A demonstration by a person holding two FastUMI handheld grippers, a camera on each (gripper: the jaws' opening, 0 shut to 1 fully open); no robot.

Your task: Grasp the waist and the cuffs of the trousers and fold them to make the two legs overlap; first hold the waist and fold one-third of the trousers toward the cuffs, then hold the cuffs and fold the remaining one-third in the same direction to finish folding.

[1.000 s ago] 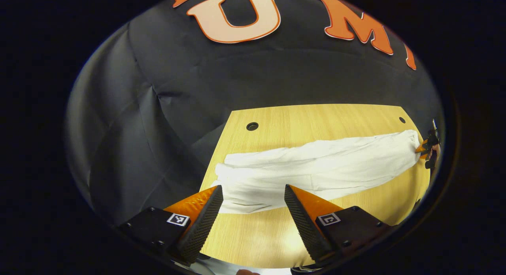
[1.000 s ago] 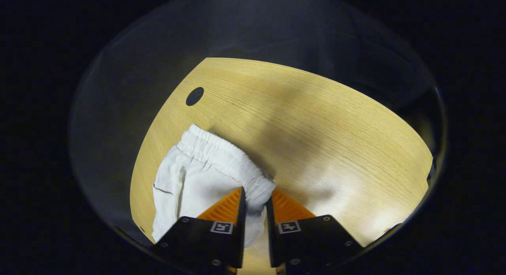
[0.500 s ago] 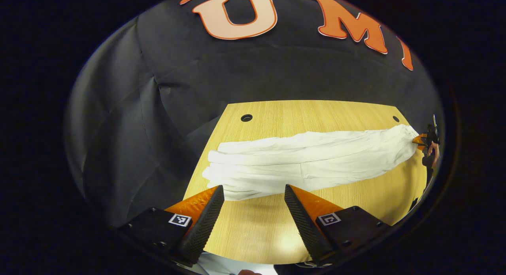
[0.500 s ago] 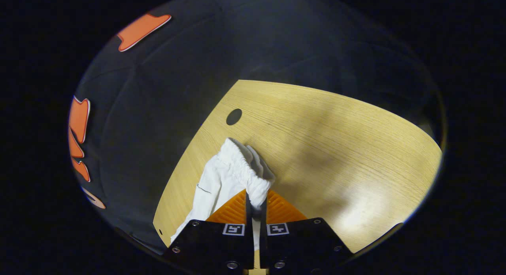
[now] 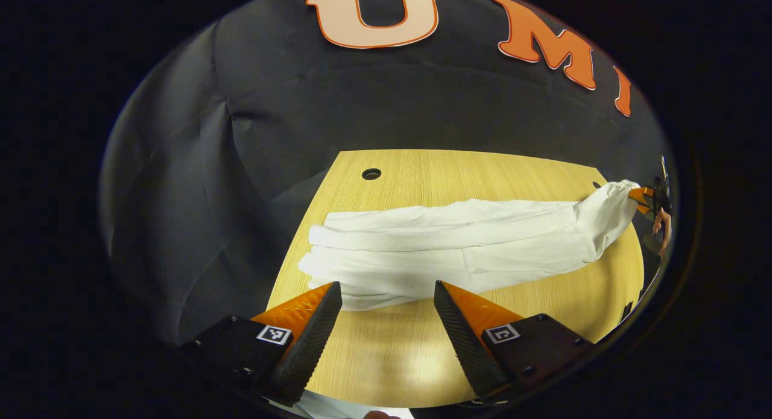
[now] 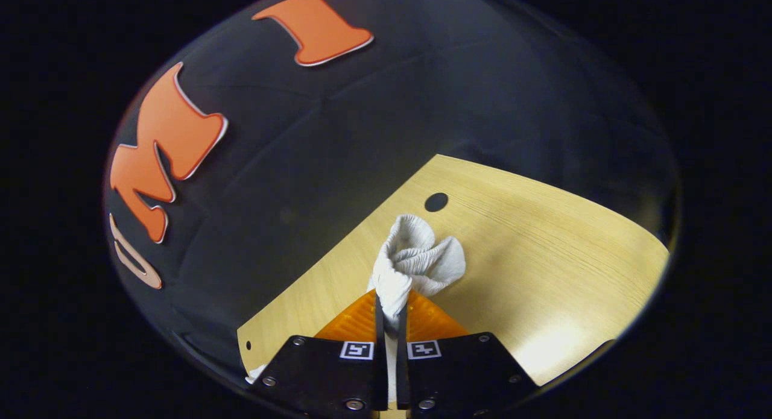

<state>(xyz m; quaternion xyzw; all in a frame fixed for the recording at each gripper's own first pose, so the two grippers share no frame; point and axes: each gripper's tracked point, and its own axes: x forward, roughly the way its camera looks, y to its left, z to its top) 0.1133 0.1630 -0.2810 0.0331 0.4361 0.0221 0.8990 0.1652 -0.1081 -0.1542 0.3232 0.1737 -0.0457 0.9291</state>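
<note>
The right gripper point(image 6: 391, 310) is clamped on the white trousers' waist point(image 6: 416, 259), lifted off the wooden table point(image 6: 543, 256). The left gripper point(image 5: 386, 313) is held open near the cuffs point(image 5: 338, 268). The waist fold seems underway; carrying it cuffward is called for next.

The left gripper view is looking from the near edge across the desk point(image 5: 422, 359) toward the booth's wall, taking in the trousers point(image 5: 458, 250) lengthwise. The right gripper view is sitting close over their bunched waist point(image 6: 416, 262), sharing desk and trousers.
</note>
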